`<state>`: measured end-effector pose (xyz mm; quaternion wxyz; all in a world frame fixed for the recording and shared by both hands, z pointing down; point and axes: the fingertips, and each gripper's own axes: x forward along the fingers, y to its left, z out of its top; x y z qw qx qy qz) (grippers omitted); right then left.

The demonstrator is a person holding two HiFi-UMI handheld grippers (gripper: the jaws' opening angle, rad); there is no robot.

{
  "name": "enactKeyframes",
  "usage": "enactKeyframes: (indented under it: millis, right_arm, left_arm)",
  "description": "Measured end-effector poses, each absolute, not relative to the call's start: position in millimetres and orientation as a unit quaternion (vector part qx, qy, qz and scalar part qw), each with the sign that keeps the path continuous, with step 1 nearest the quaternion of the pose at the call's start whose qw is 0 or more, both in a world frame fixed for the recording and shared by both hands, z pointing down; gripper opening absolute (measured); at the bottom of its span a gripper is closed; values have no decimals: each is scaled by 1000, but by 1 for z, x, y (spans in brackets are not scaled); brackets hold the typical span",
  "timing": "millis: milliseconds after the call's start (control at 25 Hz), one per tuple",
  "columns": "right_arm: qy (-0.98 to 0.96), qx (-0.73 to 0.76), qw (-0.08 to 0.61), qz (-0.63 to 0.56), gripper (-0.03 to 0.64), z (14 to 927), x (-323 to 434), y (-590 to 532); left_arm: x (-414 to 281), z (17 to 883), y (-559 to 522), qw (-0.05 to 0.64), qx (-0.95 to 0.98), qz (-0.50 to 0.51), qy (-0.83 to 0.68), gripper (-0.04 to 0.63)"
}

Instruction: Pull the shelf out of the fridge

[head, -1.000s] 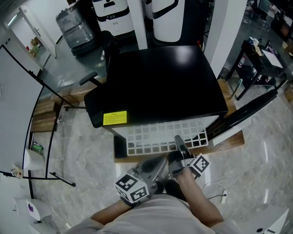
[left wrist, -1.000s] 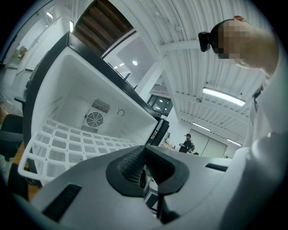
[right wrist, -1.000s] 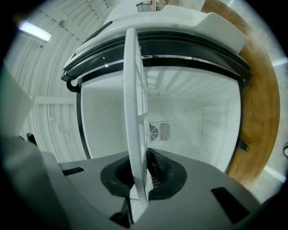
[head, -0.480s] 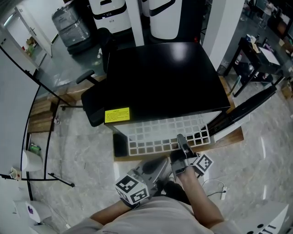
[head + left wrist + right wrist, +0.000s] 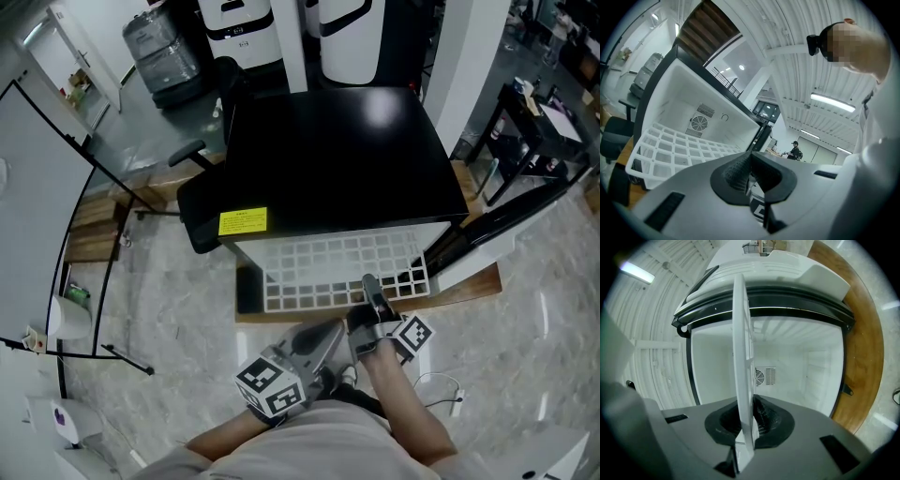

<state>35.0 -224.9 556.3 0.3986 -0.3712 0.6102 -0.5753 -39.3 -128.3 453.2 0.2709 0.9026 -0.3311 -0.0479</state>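
The black fridge (image 5: 337, 159) stands open in front of me, and its white grid shelf (image 5: 337, 270) sticks out of the front, flat and well past the top edge. My right gripper (image 5: 371, 292) is shut on the shelf's front rim, right of its middle. In the right gripper view the shelf (image 5: 742, 357) runs edge-on between the pads, with the white fridge interior (image 5: 801, 362) behind it. My left gripper (image 5: 314, 349) hangs below the shelf, apart from it, shut on nothing. In the left gripper view the shelf (image 5: 679, 150) shows at the left, beyond the gripper (image 5: 750, 172).
The fridge door (image 5: 511, 220) stands open at the right. The fridge rests on a wooden platform (image 5: 473, 286). A black office chair (image 5: 202, 211) is at the fridge's left. A white cable (image 5: 441, 389) lies on the marble floor near my right arm.
The shelf has slid further out of the fridge, with more rows of its grid showing. My right gripper has kept its hold on the rim. The left gripper has stayed put.
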Motion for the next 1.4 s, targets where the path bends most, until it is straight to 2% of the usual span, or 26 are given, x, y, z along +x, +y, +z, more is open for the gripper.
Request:
enactKeyframes:
  millis: [320, 840, 1400]
  right_arm:
    - [597, -363, 411, -585, 44, 551, 34, -209]
    - [612, -338, 385, -602, 44, 550, 36, -164]
    - [608, -291, 386, -630, 46, 525, 57, -90]
  left_arm:
    - [-34, 451, -111, 265, 901, -48, -339, 6]
    - [-18, 446, -88, 257, 903, -51, -341, 6]
    - [15, 431, -37, 233, 909, -59, -341, 6]
